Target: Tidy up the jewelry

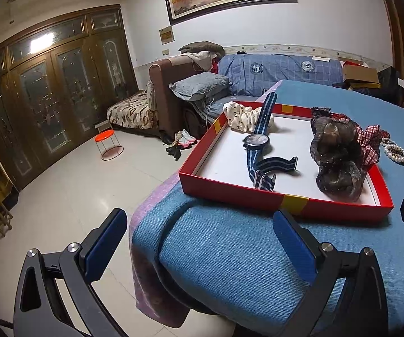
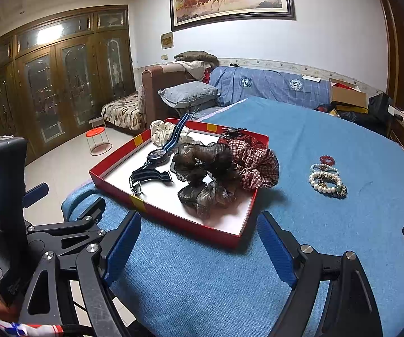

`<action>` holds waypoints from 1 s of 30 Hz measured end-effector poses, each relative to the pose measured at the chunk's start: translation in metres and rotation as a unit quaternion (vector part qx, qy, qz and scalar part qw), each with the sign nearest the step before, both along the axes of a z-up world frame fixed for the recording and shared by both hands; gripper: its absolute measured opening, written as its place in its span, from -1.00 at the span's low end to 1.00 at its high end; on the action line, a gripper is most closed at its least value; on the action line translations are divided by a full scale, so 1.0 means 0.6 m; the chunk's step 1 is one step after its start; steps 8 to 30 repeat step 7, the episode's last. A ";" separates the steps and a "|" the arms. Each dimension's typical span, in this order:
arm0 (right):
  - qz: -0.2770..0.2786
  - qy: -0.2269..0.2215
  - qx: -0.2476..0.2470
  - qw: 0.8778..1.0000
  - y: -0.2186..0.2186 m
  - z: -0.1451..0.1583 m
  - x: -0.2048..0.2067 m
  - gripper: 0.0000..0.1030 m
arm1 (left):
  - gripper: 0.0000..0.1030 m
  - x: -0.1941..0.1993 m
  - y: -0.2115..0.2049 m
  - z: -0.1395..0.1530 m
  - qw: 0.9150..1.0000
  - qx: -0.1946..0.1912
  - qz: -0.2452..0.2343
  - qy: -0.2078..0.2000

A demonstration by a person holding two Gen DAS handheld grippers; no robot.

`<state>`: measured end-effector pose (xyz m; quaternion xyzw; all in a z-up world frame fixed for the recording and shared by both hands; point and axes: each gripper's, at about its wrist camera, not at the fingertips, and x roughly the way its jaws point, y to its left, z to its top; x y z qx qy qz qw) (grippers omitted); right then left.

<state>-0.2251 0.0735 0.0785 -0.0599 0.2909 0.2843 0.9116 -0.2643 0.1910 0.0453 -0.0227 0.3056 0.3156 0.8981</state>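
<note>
A red tray (image 1: 286, 200) with a white floor sits on the blue-clothed table (image 1: 230, 252). In it lie a blue striped watch (image 1: 256, 140), a white dotted scrunchie (image 1: 239, 115) and a brown sheer scrunchie (image 1: 336, 154). A red plaid scrunchie (image 1: 369, 143) hangs over its right rim. Beaded and pearl bracelets (image 2: 328, 179) lie on the cloth to the right of the tray (image 2: 173, 216). My left gripper (image 1: 202, 241) hovers open at the table's near left corner, with nothing between its pads. My right gripper (image 2: 200, 247) stands open just short of the tray, empty.
The table's left edge drops to a tiled floor (image 1: 75, 185) with an orange stool (image 1: 107, 146). Behind the table are a blue-covered sofa (image 2: 272, 84), a grey pillow (image 2: 187, 92) and a cardboard box (image 2: 347, 95). Wooden glazed doors (image 1: 47, 98) fill the left wall.
</note>
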 end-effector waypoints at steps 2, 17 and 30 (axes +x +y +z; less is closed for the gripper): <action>-0.001 0.003 0.001 1.000 -0.001 0.000 0.003 0.72 | 1.00 0.001 -0.002 0.000 1.000 0.001 -0.001 0.003; -0.039 0.011 0.028 0.999 -0.056 0.001 0.025 0.72 | 1.00 0.018 -0.051 0.011 0.999 0.028 -0.035 0.015; -0.039 0.011 0.028 0.999 -0.056 0.001 0.025 0.72 | 1.00 0.018 -0.051 0.011 0.999 0.028 -0.035 0.015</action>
